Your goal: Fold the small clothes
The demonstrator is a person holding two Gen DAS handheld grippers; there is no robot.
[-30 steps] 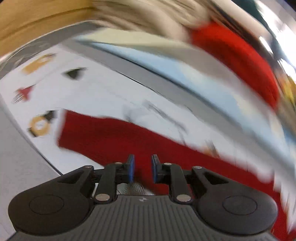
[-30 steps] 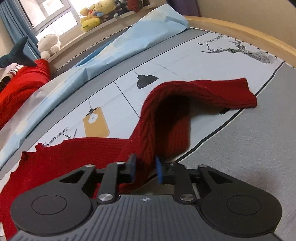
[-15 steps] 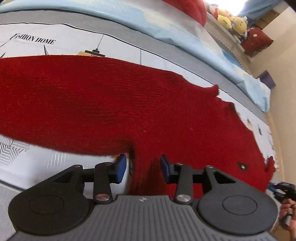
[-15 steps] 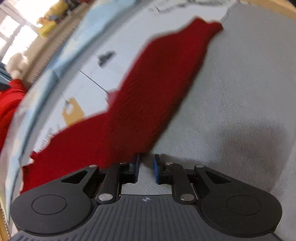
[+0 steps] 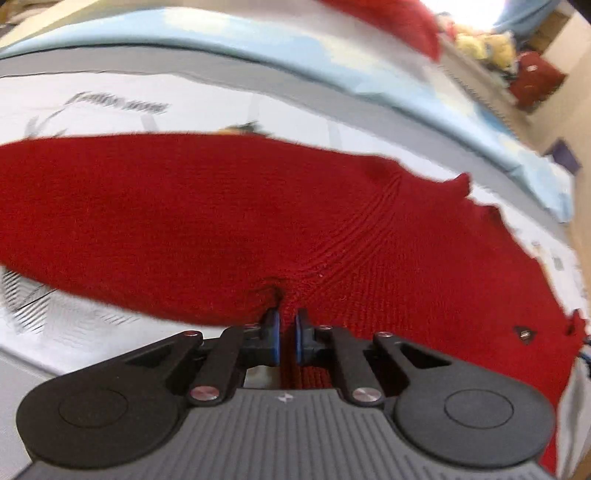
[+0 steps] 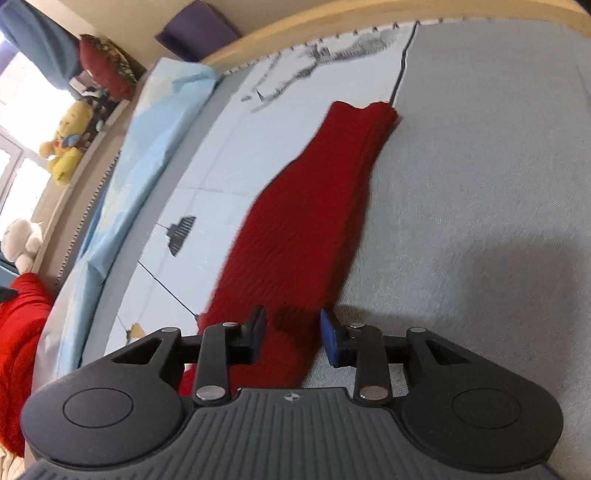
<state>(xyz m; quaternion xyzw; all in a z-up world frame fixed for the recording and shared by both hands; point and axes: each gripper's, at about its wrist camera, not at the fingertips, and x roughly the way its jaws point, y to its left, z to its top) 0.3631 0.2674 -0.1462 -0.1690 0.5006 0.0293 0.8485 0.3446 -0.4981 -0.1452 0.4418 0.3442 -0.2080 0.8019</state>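
Observation:
A red knitted sweater [image 5: 221,221] lies spread over the printed bed sheet [image 5: 110,92]. My left gripper [image 5: 286,326] is shut on a pinch of the sweater's near edge, and the knit puckers just ahead of the blue pads. In the right wrist view the sweater's long sleeve [image 6: 314,206] lies flat, running away toward its cuff at the sheet's black line. My right gripper [image 6: 291,332] hovers over the sleeve's near end with its jaws opening. The sleeve passes between the fingers, and the pads stand clear of it.
A light blue quilt [image 6: 155,140] runs along the far side of the bed. Stuffed toys [image 6: 66,144] sit on the window ledge and another red garment [image 6: 18,332] is heaped at the left. Plain grey sheet [image 6: 480,184] lies right of the sleeve, bounded by a wooden bed rim [image 6: 332,26].
My left gripper came down onto the sweater's edge and closed on it. My right gripper rolled, laid the lifted sleeve flat on the bed and spread its jaws off it.

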